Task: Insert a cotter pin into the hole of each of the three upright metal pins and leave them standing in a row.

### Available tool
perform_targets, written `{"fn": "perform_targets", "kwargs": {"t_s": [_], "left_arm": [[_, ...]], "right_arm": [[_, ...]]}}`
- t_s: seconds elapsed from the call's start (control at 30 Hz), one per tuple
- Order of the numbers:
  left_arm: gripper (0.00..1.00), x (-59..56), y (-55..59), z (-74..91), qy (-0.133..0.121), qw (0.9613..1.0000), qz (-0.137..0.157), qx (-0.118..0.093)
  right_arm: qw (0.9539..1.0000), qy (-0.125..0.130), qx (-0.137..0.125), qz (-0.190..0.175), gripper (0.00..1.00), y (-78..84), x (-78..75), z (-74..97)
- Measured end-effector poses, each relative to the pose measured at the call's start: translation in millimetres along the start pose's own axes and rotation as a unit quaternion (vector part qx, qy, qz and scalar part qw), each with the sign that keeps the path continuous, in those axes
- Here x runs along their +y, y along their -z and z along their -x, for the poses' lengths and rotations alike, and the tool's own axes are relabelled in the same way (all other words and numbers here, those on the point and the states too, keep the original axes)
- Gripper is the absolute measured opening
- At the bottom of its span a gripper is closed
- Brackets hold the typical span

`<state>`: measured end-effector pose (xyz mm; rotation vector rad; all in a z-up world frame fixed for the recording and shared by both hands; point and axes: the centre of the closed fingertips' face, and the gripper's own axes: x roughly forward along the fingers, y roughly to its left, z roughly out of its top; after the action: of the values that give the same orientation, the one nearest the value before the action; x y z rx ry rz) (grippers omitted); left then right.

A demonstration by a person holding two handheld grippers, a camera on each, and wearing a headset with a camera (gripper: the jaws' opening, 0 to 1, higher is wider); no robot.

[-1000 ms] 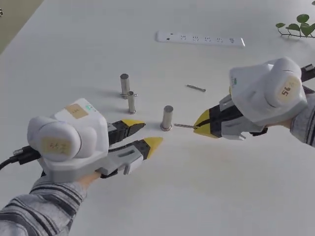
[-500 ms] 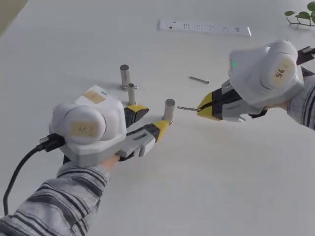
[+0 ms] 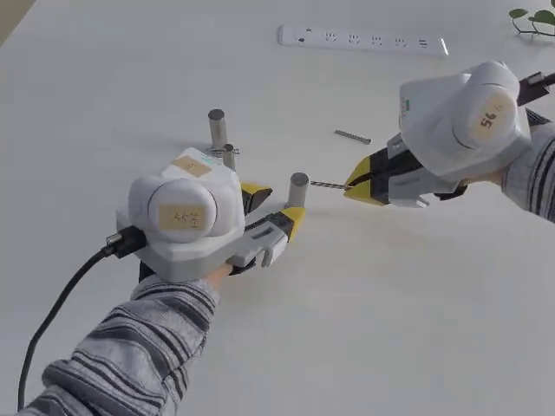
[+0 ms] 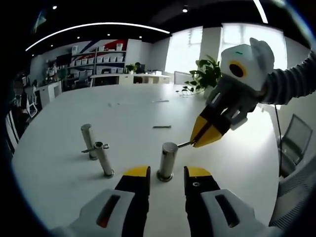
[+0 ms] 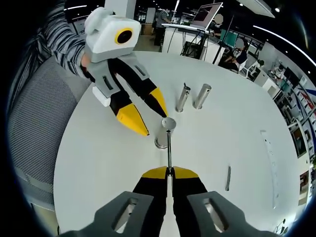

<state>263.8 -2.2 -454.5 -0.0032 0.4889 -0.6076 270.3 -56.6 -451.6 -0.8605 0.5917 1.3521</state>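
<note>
Three upright metal pins stand on the white table: a far pin (image 3: 217,128), a middle pin (image 3: 229,157) with a cotter pin crossing its top, and a near pin (image 3: 297,189). My left gripper (image 3: 276,208) is open, one jaw on each side of the near pin (image 4: 168,159). My right gripper (image 3: 355,184) is shut on a cotter pin (image 3: 328,185), held level. The cotter pin's (image 5: 169,148) free tip points at the upper part of the near pin (image 5: 165,131) and almost touches it. A spare cotter pin (image 3: 352,136) lies loose behind.
A white power strip (image 3: 362,40) lies along the table's far side, and plant leaves (image 3: 533,19) show at the far right corner. A black cable (image 3: 61,303) trails from the left gripper. Office desks and chairs stand in the background of both gripper views.
My left gripper has moved forward and right until its open jaws flank the near pin. The right gripper has carried the cotter pin left, closer to that pin's top.
</note>
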Motion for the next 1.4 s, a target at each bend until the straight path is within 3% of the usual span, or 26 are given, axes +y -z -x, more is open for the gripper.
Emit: {"fn": "perform_targets", "kwargs": {"t_s": [0.4,1.03,1.4], "left_arm": [[0.2,-1.2,5.6,-19.1,-0.002,0.9998,-0.003,0.019],[0.11,1.0,3.5,-26.0,-0.011,0.9997,0.0,0.02],[0.1,-2.9,4.0,-25.3,0.014,0.999,-0.036,0.021]], "right_arm": [[0.9998,-0.011,-0.005,0.013,0.0,-0.7,-1.3,-4.3],[0.9997,-0.01,-0.01,0.022,0.0,-4.8,-2.0,-3.1],[0.9994,-0.012,-0.018,0.027,0.0,-8.6,0.1,-2.6]]}}
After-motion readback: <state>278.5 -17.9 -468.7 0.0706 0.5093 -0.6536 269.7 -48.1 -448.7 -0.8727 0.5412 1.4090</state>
